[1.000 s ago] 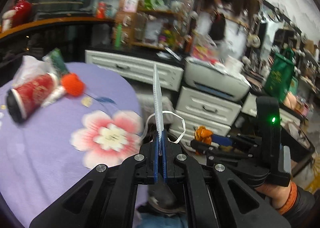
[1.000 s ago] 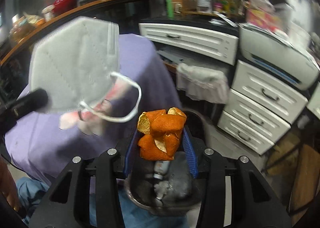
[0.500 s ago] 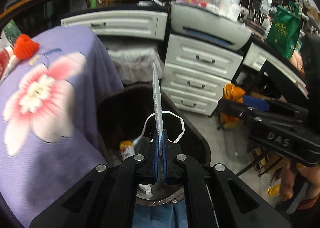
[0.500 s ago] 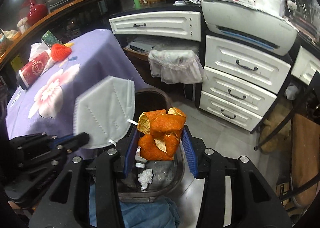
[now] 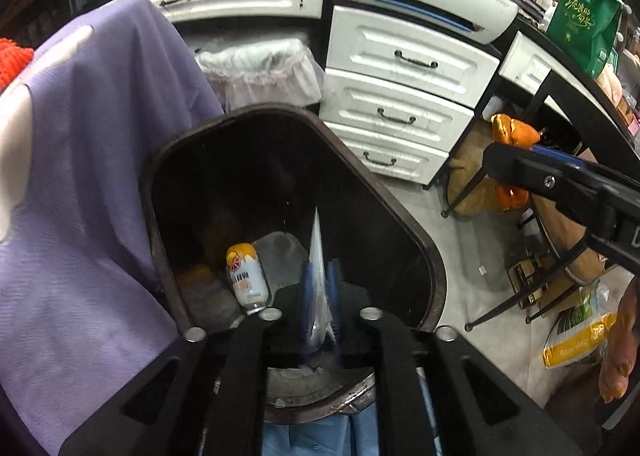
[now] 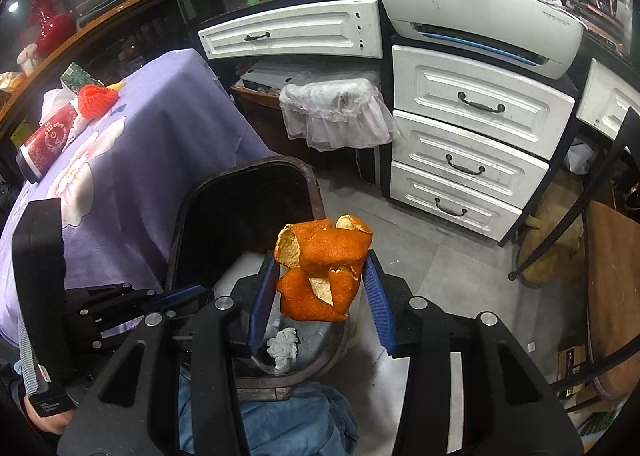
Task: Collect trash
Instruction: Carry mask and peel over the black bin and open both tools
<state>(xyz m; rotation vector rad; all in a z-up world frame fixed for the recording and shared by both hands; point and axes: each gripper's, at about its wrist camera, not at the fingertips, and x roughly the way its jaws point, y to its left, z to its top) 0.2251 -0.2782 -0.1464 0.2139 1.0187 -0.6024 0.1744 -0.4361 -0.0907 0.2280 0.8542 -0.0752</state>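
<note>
Release of the face mask into the dark bin is the step in hand. The left gripper hangs over the bin mouth, pointing steeply down; its jaws have just been opening, and the mask stands edge-on between the blue pads, which appear to have parted from it. A small bottle and a crumpled tissue already lie on the bin floor.

For a clean drop, hold the left gripper inside the rim line and part the jaws further, so the thin mask cannot cling to a pad or catch by its ear loop. Confirm that it falls clear before lifting away.

The right gripper is clamped on a clump of orange peel, held just above the near rim of the bin. Its release probably follows; centre it over the opening first.

On the purple tablecloth a red cup and other litter remain to be collected.
</note>
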